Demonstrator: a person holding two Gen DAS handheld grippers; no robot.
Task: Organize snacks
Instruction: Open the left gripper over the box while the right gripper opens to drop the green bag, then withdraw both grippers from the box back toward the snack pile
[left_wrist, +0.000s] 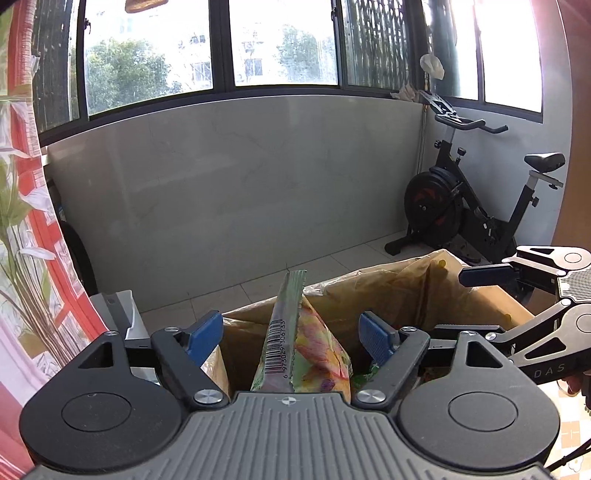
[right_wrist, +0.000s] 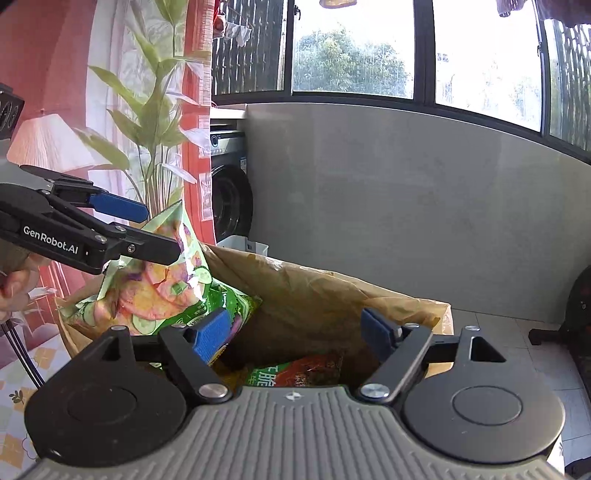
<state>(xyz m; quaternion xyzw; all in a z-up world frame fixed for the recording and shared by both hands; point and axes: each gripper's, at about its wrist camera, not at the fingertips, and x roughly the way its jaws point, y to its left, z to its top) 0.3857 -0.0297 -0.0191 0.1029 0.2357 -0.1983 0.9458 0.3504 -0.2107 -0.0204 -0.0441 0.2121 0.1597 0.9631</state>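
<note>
A green and pink snack bag (left_wrist: 295, 339) stands upright at the left end of an open brown paper bag (left_wrist: 388, 288). My left gripper (left_wrist: 290, 334) is open around it, with a gap between each blue pad and the packet. In the right wrist view the same snack bag (right_wrist: 159, 288) leans on the paper bag's (right_wrist: 314, 295) left rim, its top corner between the left gripper's (right_wrist: 147, 230) fingers. My right gripper (right_wrist: 295, 336) is open over the paper bag's mouth with nothing between its pads. A red and green snack pack (right_wrist: 295, 373) lies inside, below it. The right gripper (left_wrist: 476, 302) shows at the left wrist view's right edge.
An exercise bike (left_wrist: 461, 206) stands at the back right by the grey wall. A washing machine (right_wrist: 229, 199) and a white box (right_wrist: 247, 243) sit behind the paper bag on the left. A red curtain (right_wrist: 195, 110) hangs there. A hand (right_wrist: 14, 288) holds the left gripper over a patterned tablecloth (right_wrist: 22, 369).
</note>
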